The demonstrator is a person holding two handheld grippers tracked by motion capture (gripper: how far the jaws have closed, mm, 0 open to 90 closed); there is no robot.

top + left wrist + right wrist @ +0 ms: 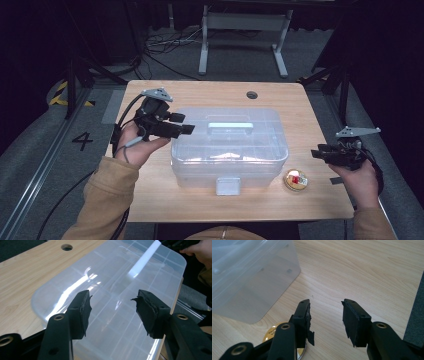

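Observation:
A clear plastic box (pixel 229 150) with a lid, a handle (pixel 230 126) on top and a front latch (pixel 228 186) stands in the middle of the wooden table (pixel 150 200). My left gripper (pixel 192 129) hovers at the box's left end, over the lid (pixel 117 290), open with nothing between its pads. My right gripper (pixel 315 153) is held to the right of the box, above the table's right edge, open and empty (pixel 325 315). A small round gold tin (pixel 296 180) with a red mark lies on the table by the box's front right corner, seen below my right gripper as the tin (pixel 273 333).
A round cable hole (pixel 252 95) sits in the table's far side. Beyond the table stand a grey metal frame (pixel 245 30) and loose cables on the floor. Black stands flank both sides.

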